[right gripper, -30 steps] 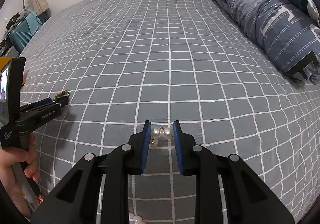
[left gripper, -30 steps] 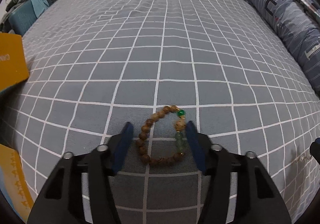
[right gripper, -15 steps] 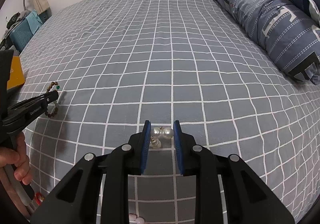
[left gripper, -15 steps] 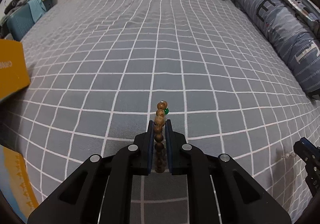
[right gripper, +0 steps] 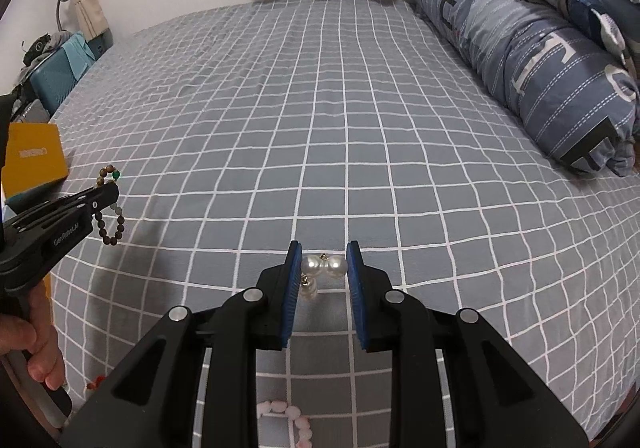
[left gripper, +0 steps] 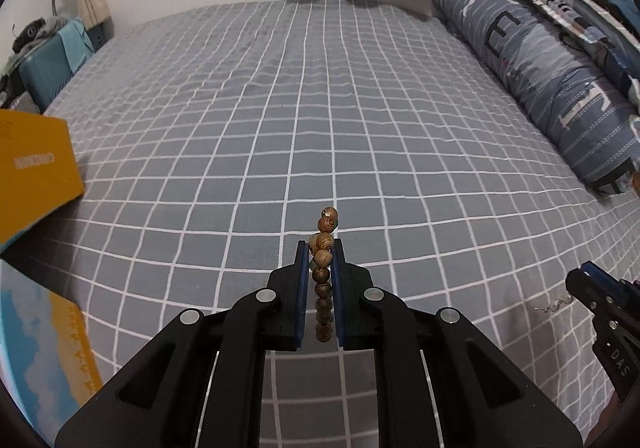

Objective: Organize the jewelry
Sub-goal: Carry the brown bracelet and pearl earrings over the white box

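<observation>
Wooden bead bracelet [left gripper: 323,268] pinched in left tongs [left gripper: 320,253], pearl earrings [right gripper: 323,266] in right tongs [right gripper: 323,256].

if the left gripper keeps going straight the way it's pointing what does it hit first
Probably only the checked bedsheet. The left gripper, shut on the wooden bead bracelet, points along open bed; the yellow box sits well off to its left. Depth is unclear.

2 wrist fisheyes, low over shared bed [left gripper: 320,108]
</observation>
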Tool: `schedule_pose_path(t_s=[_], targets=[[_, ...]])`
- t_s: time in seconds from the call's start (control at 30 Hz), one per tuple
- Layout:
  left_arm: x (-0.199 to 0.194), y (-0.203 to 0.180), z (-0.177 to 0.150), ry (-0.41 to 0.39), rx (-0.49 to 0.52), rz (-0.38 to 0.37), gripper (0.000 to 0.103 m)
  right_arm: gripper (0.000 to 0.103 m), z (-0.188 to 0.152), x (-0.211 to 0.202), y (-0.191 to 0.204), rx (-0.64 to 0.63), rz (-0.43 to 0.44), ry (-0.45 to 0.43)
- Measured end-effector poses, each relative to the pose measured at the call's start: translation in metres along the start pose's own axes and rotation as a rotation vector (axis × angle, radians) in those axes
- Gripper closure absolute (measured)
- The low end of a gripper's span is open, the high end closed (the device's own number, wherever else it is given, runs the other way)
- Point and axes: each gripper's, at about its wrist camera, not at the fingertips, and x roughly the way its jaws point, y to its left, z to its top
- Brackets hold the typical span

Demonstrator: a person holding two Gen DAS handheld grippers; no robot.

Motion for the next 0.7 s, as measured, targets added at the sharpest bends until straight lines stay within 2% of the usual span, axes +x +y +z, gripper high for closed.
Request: schedule_pose_path(t_s=[0.43,0.7], targets=[[-0.071,-0.003,-0.013,-0.061,0.002,-0.019,0.093,0.081,-0.002,-0.055,0.016,-0.017,0.01,-0.061],[-0.104,-0.003,-0.03,-0.091,0.022,-0.003,0.093,0.081,-0.01,-0.086,0.031,-0.031,0.02,-0.095]])
